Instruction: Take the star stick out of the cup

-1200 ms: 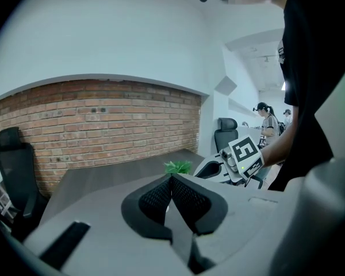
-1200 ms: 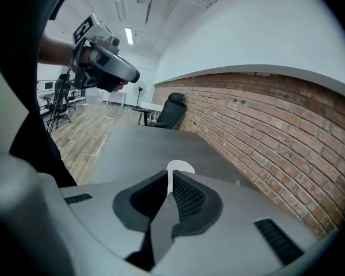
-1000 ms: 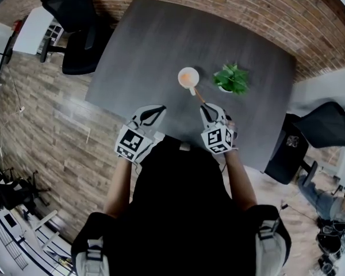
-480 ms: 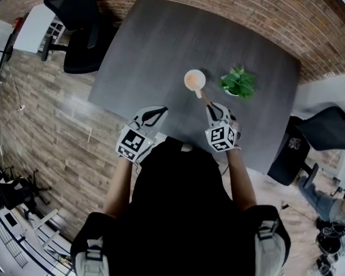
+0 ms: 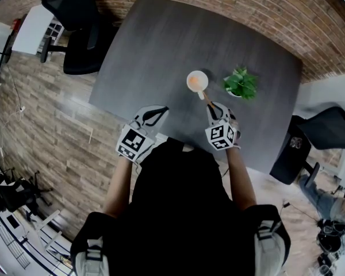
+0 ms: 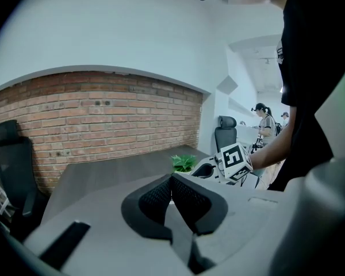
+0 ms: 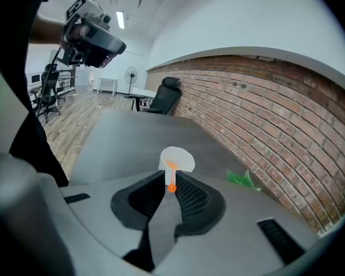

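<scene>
Two grippers up, and the right gripper [image 7: 171, 175] is the one at work. Its jaws are pinched almost together on the near end of the star stick [image 7: 172, 180], with the small orange knob showing right between the pads. The left gripper [image 6: 171, 181] hangs off to the side at the edge of the table [image 5: 161, 45], jaws pressed together on nothing. The stick's far end sits inside the white cup [image 5: 197, 80], near the little plant [image 5: 240, 83]. Its long axis leans from the cup toward the right gripper, and the end down in the cup is hidden. Best move, I'd say, is to draw up along that lean so the cup doesn't tip.
</scene>
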`<state>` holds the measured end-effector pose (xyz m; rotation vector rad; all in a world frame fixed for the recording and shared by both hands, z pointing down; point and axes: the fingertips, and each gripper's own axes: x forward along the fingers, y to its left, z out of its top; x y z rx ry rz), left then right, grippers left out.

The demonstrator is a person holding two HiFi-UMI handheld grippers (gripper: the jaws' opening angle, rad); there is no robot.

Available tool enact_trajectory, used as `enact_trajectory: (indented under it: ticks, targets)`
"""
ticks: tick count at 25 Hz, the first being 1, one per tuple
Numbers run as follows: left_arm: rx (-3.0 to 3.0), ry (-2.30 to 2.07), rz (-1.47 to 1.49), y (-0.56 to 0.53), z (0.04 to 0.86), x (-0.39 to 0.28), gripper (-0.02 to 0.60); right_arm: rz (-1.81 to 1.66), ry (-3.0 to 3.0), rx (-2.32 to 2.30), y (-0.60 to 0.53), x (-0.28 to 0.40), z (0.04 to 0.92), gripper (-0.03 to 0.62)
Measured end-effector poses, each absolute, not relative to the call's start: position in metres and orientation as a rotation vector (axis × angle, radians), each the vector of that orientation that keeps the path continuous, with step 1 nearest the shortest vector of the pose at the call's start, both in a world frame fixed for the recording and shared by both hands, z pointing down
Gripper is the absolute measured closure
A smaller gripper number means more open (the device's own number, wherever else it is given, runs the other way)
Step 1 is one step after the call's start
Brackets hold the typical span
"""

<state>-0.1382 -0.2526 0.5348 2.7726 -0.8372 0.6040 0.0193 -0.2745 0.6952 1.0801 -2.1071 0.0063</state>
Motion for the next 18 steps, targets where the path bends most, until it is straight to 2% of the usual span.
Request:
enact_trajectory:
  ticks: [18]
  targets:
    - [2.766, -0.874, 0.636, -0.261, 0.533, -0.155, 0.58, 0.014, -2.084, 1.098, -0.29, 0.013, 0.707, 0.576]
